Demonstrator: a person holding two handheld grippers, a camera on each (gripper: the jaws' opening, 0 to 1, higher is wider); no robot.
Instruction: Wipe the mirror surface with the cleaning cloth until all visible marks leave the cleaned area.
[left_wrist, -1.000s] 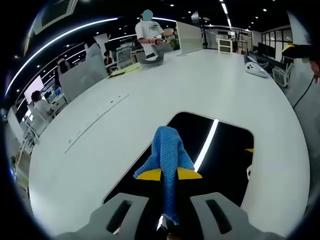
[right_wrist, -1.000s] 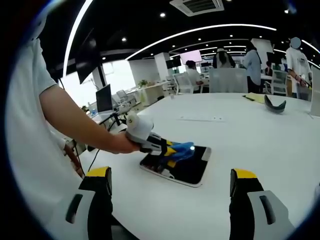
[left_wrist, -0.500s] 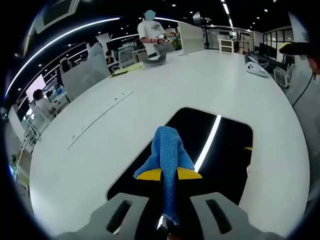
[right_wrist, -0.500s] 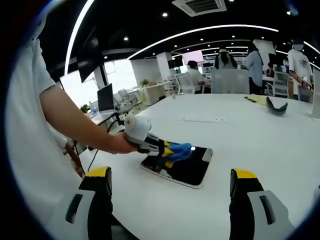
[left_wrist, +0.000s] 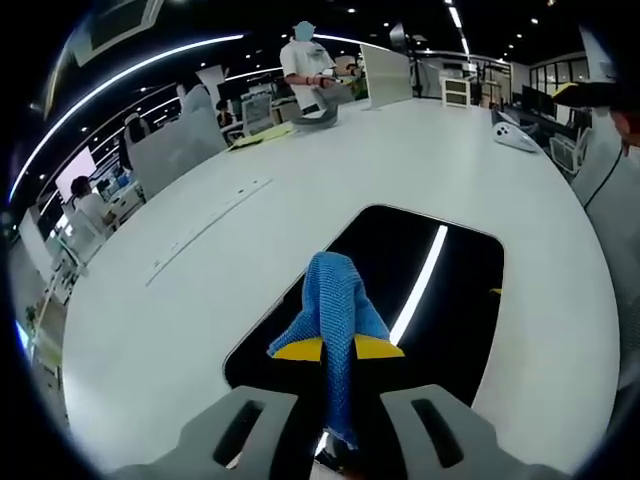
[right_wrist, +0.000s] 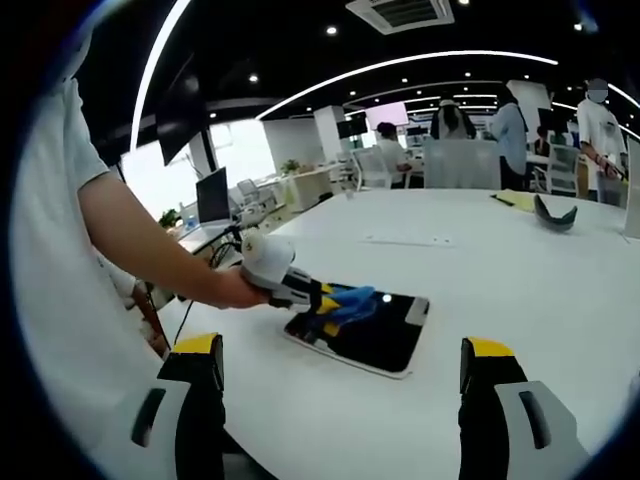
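On the white desk (left_wrist: 480, 160), left hand-held gripper (left_wrist: 338, 350) clenches blue cleaning cloth (left_wrist: 335, 300), pressing it on mirror (left_wrist: 450, 300) to wipe; right hand-held gripper (right_wrist: 340, 385) released, idle, well apart.

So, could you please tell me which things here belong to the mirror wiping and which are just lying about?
Part of the job:
- mirror, flat on the white table
- blue cleaning cloth, clamped in the left gripper

Just lying about:
- dark curved object at the table's far side
- yellow sheets
- right gripper, open, holding nothing
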